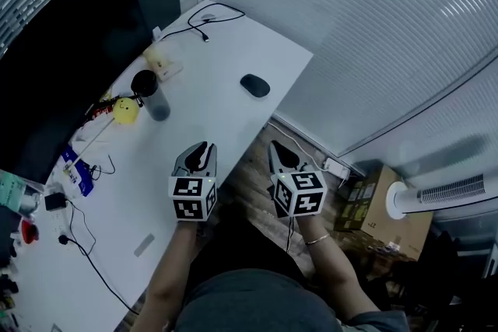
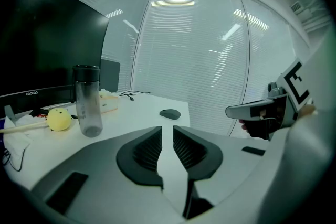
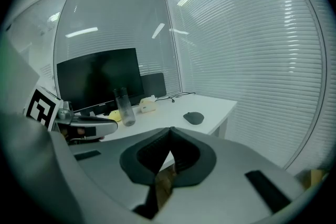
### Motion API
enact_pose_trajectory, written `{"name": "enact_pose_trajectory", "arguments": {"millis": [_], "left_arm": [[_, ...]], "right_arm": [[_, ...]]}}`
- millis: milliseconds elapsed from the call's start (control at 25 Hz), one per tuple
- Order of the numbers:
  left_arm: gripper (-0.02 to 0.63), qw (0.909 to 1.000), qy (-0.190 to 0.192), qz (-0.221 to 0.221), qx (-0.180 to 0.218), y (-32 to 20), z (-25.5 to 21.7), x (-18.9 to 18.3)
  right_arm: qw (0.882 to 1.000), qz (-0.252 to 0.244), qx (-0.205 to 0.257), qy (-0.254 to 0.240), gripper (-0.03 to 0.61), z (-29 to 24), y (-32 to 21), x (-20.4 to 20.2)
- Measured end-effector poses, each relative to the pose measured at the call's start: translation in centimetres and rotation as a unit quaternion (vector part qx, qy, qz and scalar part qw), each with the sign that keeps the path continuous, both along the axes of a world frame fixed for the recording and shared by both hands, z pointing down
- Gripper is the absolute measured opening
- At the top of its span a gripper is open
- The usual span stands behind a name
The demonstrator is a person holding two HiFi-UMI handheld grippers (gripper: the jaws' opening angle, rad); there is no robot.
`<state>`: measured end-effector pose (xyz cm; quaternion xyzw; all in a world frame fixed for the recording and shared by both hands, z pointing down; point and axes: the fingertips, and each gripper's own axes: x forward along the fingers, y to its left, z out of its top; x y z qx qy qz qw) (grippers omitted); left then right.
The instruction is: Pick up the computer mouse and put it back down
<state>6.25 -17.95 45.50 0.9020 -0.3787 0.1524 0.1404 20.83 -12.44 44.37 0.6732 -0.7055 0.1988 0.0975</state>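
The dark computer mouse [image 1: 255,85] lies alone on the white table [image 1: 233,50] near its right edge, also visible ahead in the left gripper view [image 2: 170,114] and the right gripper view [image 3: 194,118]. Neither gripper touches it. My left gripper [image 1: 202,152] hovers over the table's near edge, well short of the mouse; its jaws [image 2: 167,131] stand a narrow gap apart with nothing between them. My right gripper [image 1: 282,154] hangs beside the table's edge over the floor, shut and empty [image 3: 169,134].
A clear bottle with a dark cap [image 1: 152,96] and a yellow ball [image 1: 126,110] stand left of the mouse, in front of a dark monitor [image 1: 62,50]. A black cable [image 1: 210,15] lies at the far corner. A cardboard box [image 1: 381,206] and white fan [image 1: 447,194] sit on the floor.
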Motion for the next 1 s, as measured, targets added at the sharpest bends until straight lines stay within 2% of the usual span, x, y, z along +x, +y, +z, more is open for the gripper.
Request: {"name": "enact_pose_trajectory", "arguments": {"millis": [240, 560, 1000], "left_arm": [[0.069, 0.9999, -0.003, 0.01, 0.007, 1.7, -0.3, -0.6], [0.069, 0.9996, -0.002, 0.023, 0.018, 3.7, -0.9, -1.4], [0.068, 0.9992, -0.004, 0.035, 0.019, 4.8, -0.6, -1.7]], "right_arm": [[1.0, 0.01, 0.01, 0.024, 0.002, -0.9, 2.1, -0.9], [0.999, 0.02, 0.015, 0.02, 0.0, -1.5, 4.1, -2.5], [0.999, 0.043, 0.008, 0.021, 0.002, -0.9, 6.4, -1.9]]}}
